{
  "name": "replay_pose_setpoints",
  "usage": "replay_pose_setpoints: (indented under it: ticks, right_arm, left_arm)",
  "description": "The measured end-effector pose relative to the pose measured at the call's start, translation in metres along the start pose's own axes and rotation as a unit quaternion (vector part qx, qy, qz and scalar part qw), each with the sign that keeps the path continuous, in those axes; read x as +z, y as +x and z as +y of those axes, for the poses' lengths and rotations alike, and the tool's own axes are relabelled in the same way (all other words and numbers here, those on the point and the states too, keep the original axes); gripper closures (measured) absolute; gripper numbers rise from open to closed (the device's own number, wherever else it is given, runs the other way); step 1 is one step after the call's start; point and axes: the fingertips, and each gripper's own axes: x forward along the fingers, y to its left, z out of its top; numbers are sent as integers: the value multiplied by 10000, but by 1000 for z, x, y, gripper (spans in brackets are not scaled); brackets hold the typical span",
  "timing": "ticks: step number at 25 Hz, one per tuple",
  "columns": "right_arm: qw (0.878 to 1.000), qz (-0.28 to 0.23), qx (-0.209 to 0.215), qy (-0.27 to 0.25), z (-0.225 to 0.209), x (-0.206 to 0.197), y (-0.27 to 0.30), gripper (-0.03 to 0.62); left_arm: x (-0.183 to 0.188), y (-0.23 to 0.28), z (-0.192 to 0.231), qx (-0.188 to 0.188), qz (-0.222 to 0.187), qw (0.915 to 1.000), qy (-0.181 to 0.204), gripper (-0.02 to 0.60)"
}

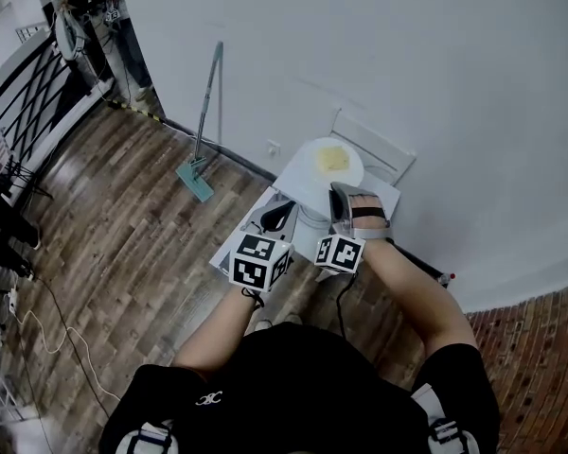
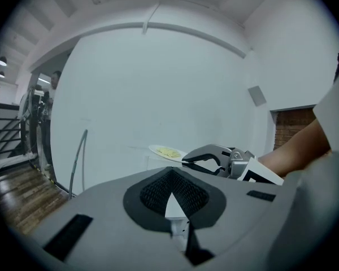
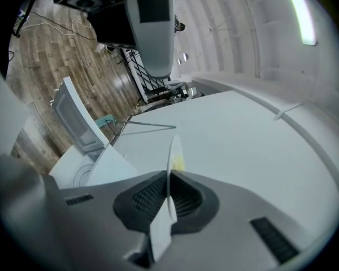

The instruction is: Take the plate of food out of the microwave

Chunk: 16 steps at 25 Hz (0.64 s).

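A white plate (image 1: 332,162) carrying yellow food hangs in the air over the white microwave (image 1: 293,193), near the wall. My right gripper (image 1: 339,197) is shut on the plate's near rim. The right gripper view shows the plate (image 3: 173,157) edge-on, pinched between the pads of that gripper (image 3: 169,180). My left gripper (image 1: 276,218) sits lower left of the plate, shut on nothing and apart from it. In the left gripper view its black pads (image 2: 170,176) meet, with the plate (image 2: 167,151) and the right gripper (image 2: 187,161) beyond them.
The microwave door (image 1: 379,148) stands open against the white wall. A long-handled mop (image 1: 204,121) leans on the wall to the left, over wood flooring. A black railing (image 1: 19,93) runs along the far left. A cable (image 1: 57,339) lies on the floor.
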Motion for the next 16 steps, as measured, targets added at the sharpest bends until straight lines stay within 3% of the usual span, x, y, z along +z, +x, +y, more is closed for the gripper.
replay_pose_setpoints:
  ticks: [16]
  right_arm:
    - [9995,237,97,192,5,-22,-9,569]
  left_arm:
    - [-8,-1,-8,-34,110,9999,-84,581]
